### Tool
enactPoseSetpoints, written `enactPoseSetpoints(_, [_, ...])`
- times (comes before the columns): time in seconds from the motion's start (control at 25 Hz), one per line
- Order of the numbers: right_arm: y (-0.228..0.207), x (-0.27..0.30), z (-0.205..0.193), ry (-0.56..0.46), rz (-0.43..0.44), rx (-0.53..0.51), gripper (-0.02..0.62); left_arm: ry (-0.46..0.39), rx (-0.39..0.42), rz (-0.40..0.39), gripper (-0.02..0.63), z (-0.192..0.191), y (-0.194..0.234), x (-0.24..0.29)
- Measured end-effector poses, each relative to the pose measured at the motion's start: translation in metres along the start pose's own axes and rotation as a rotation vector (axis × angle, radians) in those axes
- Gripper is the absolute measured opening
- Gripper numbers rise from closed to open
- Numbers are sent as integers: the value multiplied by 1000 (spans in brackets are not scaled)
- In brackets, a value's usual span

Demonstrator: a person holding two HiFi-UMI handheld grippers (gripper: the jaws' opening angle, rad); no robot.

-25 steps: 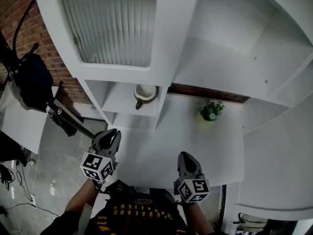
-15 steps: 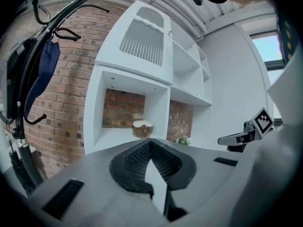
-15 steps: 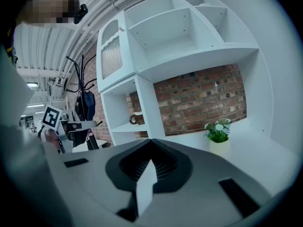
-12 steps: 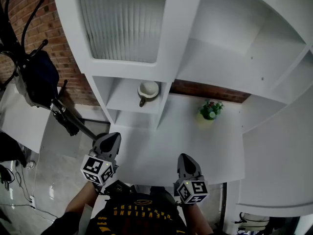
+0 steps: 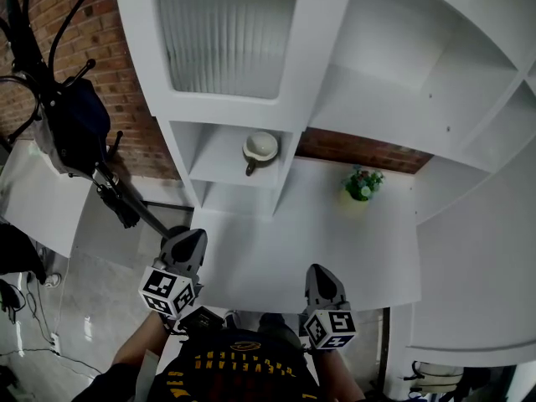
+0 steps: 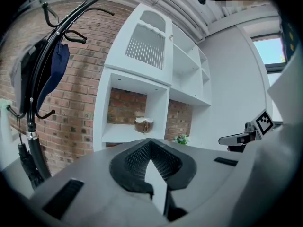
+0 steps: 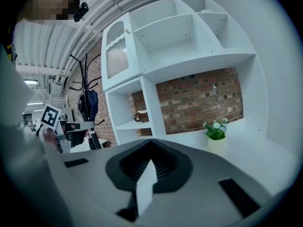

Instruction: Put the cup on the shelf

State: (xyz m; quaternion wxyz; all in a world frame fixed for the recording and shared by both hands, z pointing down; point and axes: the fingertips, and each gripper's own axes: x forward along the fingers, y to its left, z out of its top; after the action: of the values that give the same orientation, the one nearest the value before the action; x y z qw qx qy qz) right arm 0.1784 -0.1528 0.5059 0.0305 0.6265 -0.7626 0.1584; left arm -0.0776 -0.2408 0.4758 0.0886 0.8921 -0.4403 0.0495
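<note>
A pale cup (image 5: 260,147) with a brown handle stands upright in the low open compartment of the white shelf unit (image 5: 293,132). It also shows far ahead as the cup (image 6: 143,125) in the left gripper view and the cup (image 7: 138,117) in the right gripper view. My left gripper (image 5: 190,239) hovers at the near left edge of the white desk (image 5: 335,249), shut and empty, well short of the cup. My right gripper (image 5: 318,273) is over the desk's near edge, shut with nothing in it.
A small potted plant (image 5: 363,185) sits on the desk against the brick wall, right of the cup's compartment. A coat stand with a dark bag (image 5: 71,128) rises at the left. A ribbed cabinet door (image 5: 226,32) is above the cup.
The left gripper's jaws stood apart a second ago and are now together, empty. Both grippers have drawn slightly back from the shelf. The cup has stayed in its compartment.
</note>
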Motion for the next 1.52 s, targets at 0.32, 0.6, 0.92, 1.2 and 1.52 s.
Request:
enactPoseSetpoints(0.32, [21,-8,0,-14,30,-15,5,-12,-23,25,2,-1,7,-25])
enactPoseSetpoints(0.6, [34,-16,-10,-4,64,-37,5,-12,-32,41,3,-7,7,-42])
enactPoseSetpoints(0.92, [34,-28,-9,-15,60,-50,5,-29,-35,46,3,-6,2,-50])
enactPoseSetpoints(1.2, [33,-39,-11,-24,50,-54,5,-32,-41,31,3,-10,-6,-54])
enactPoseSetpoints(1.52, [33,-49,-16,-32,31,-49,5,-40,-40,31,3,-8,-5,-58])
